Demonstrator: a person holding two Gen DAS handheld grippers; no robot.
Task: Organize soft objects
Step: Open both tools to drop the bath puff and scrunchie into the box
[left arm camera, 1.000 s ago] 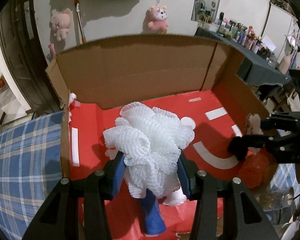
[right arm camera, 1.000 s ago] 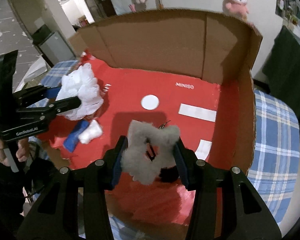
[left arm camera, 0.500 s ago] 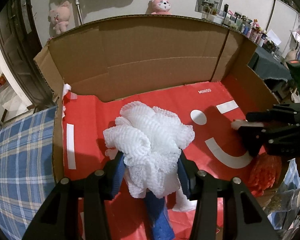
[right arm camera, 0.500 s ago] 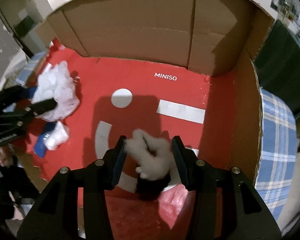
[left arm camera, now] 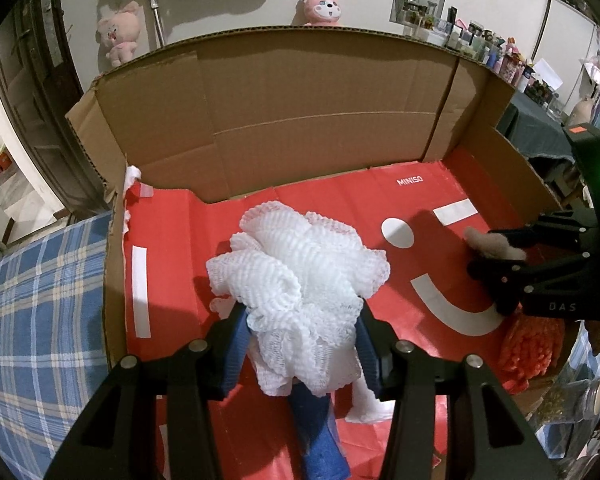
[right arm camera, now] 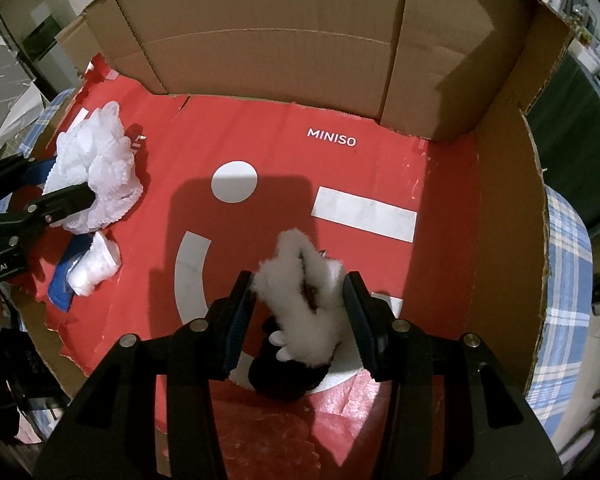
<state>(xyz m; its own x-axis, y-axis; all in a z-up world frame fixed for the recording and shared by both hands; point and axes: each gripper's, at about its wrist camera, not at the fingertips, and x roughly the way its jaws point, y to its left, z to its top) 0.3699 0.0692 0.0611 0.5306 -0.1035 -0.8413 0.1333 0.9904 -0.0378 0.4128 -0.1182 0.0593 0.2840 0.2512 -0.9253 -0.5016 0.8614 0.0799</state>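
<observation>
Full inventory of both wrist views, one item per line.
cardboard box: 1, brown walls, red MINISO floor, open, on the cloth
mesh bath pouf: 1, white, left side of the box, between the left gripper's pads
fluffy toy: 1, white and black, right side of the box, between the right gripper's pads
blue strip: 1, blue, on the floor under the pouf
orange mesh item: 1, orange-red, near right edge
checked cloth: 1, blue plaid, under the box
plush toys: 2, pink, on the wall
left gripper: 1, black, shut on the pouf
right gripper: 1, black, shut on the toy
</observation>
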